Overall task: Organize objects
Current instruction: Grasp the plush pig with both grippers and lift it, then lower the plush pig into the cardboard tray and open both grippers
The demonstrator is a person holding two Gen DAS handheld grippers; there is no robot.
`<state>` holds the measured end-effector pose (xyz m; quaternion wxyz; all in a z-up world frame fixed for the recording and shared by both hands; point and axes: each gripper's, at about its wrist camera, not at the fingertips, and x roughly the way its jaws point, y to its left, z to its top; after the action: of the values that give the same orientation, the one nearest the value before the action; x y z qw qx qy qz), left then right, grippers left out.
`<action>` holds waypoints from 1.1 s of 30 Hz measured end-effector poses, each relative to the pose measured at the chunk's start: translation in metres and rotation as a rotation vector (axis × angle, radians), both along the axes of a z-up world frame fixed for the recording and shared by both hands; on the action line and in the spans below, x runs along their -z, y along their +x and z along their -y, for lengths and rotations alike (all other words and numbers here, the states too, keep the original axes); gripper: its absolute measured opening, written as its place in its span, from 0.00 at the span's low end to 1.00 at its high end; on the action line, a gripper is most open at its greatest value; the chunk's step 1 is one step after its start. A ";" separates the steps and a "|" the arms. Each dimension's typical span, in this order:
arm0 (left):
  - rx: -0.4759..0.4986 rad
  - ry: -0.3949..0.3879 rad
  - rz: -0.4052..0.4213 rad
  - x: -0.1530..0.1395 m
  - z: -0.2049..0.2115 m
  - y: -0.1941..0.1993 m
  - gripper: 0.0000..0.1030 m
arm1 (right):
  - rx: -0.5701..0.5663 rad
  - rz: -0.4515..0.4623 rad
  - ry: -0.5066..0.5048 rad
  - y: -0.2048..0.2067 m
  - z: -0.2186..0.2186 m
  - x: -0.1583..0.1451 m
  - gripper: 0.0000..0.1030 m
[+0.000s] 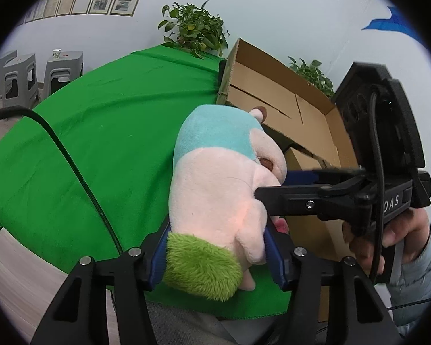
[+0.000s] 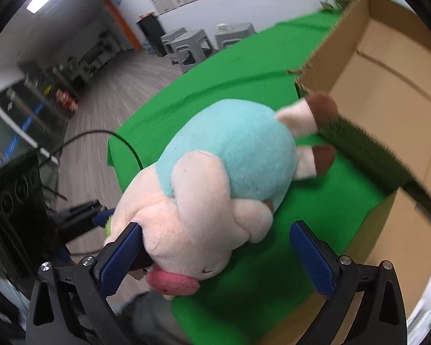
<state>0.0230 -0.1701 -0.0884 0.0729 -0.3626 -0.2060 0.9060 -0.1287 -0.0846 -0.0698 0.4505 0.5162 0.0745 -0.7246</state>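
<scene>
The left gripper (image 1: 215, 247) is clamping the plush pig (image 1: 215, 189) by its green-tufted head end, its long axis running toward the cardboard box (image 1: 273, 86); the right gripper (image 2: 215, 256) is straddling the snout, jaws apart.

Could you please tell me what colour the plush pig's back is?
Light turquoise blue on the plush pig; the rest of its body is pale pink. The right wrist view shows it best.
</scene>
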 end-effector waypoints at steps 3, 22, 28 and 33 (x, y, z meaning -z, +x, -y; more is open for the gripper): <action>0.005 0.008 -0.008 -0.002 0.001 0.002 0.53 | 0.052 0.043 -0.023 -0.003 0.003 0.003 1.00; 0.080 -0.289 -0.357 -0.130 -0.055 -0.075 0.50 | 0.197 -0.263 -0.324 -0.034 -0.018 -0.125 0.43; 0.137 -0.295 -0.400 -0.142 -0.069 -0.131 0.50 | 0.280 -0.307 -0.354 -0.079 -0.055 -0.161 0.43; 0.160 -0.269 -0.369 -0.127 -0.067 -0.161 0.50 | 0.322 -0.305 -0.350 -0.130 -0.089 -0.160 0.43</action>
<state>-0.1384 -0.1027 0.0384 0.1319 -0.2123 -0.0375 0.9675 -0.2589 0.0045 0.0906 0.3955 0.3205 -0.0678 -0.8580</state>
